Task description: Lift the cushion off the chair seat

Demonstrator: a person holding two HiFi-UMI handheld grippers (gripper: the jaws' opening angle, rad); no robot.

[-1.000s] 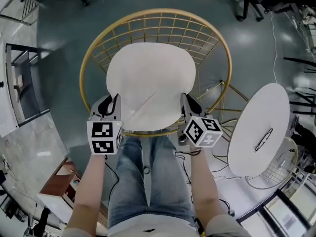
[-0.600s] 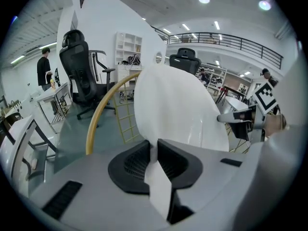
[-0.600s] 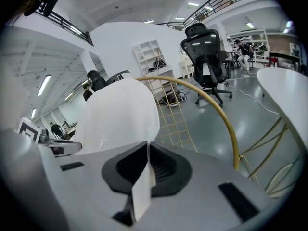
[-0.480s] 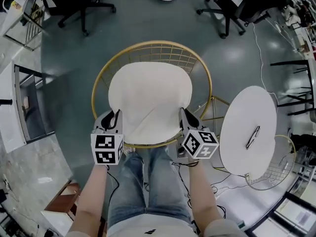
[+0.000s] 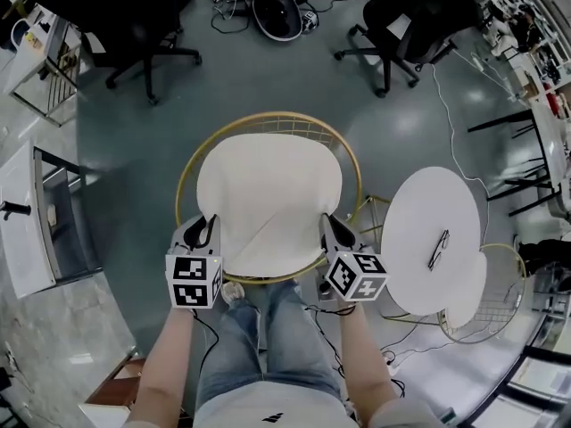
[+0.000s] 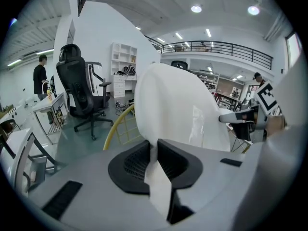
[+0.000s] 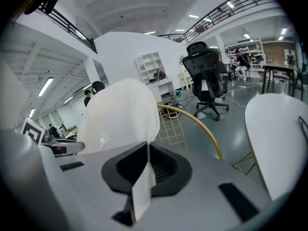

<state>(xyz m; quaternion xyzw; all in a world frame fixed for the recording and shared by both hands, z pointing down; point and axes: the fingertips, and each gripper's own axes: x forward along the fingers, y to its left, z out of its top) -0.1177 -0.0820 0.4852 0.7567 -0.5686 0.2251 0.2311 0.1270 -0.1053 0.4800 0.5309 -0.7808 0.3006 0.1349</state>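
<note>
Two grippers, both yours, both clamped on one item.

1. Left gripper (image 5: 206,231): lower left of centre in the head view. Its jaws are pinched on the near left edge of the cushion (image 5: 268,194); the left gripper view shows a fold of white fabric pressed between them.
2. Right gripper (image 5: 328,226): lower right of centre. Its jaws are almost together on the near right edge of the same cushion, with a thin white flap caught between them.
3. Cushion: white and rounded, at frame centre, spread between your two grippers above the chair (image 5: 268,117). The chair's gold wire rim shows round the far side. You cannot tell from above whether the cushion clears the seat.
4. Table (image 5: 415,208): round and white, just right of the chair, with a small dark object (image 5: 438,249) lying on it.
5. Black office chair (image 5: 134,20): upper left, on the grey-green floor (image 5: 116,150).
6. Jeans (image 5: 268,346): your legs, bottom centre.
</note>
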